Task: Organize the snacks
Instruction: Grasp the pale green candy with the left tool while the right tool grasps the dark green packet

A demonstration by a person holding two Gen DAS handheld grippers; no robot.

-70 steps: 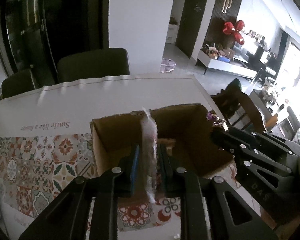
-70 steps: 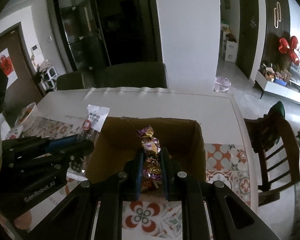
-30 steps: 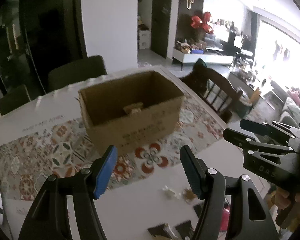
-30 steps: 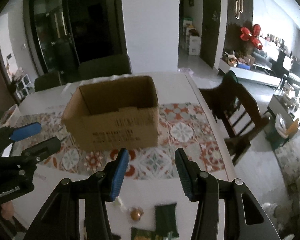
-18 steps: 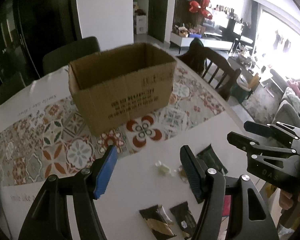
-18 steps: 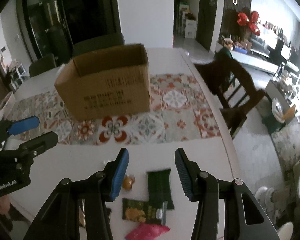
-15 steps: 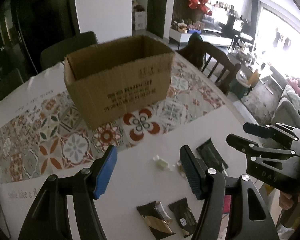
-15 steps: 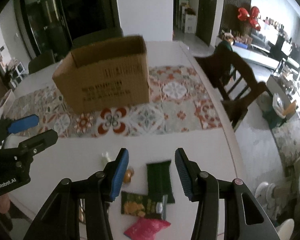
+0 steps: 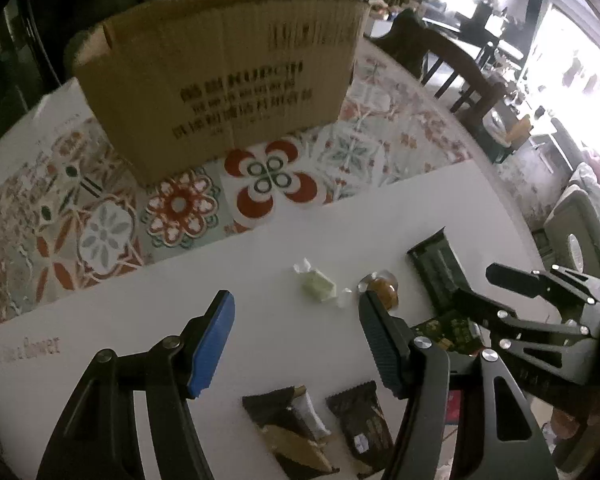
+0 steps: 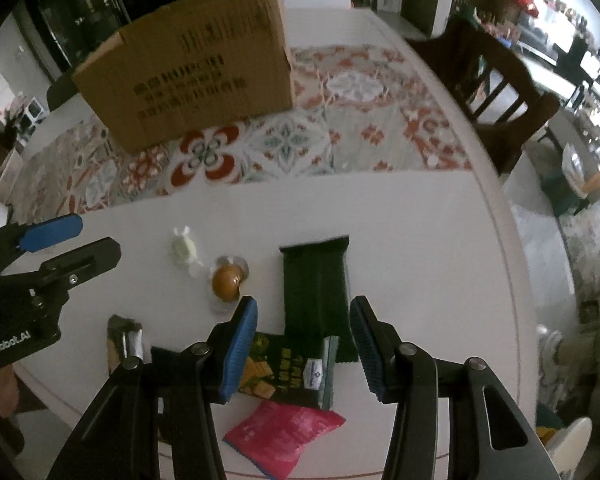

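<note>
Both grippers point steeply down at the snacks that lie loose on the white counter (image 10: pixel 420 220), in front of the cardboard box (image 10: pixel 196 80) that stands further back on the patterned mat (image 10: pixel 340 136). The right gripper (image 10: pixel 303 338) has its jaws open and empty, and the dark green bar (image 10: pixel 315 288) lies directly ahead between the two fingers. The long axis of the bar runs away from the camera, along the line of the fingers, so the jaws stand across its narrow width; this looks like the easiest grasp. Its near end rests on a green packet (image 10: pixel 284 368), and a pink packet (image 10: pixel 284 432) lies closer to the edge. The left gripper (image 9: pixel 296 344) is open and empty too. Two small candies, a pale one (image 9: pixel 319 286) and a round brown one (image 9: pixel 382 289), lie ahead of it and a little to the right; the brown one is just beside the tip of its right finger. Two dark packets (image 9: pixel 328 424) lie under the left gripper, near the counter edge. I judge that the right hand is nearer to the bar and the left hand nearer to the candies.
</note>
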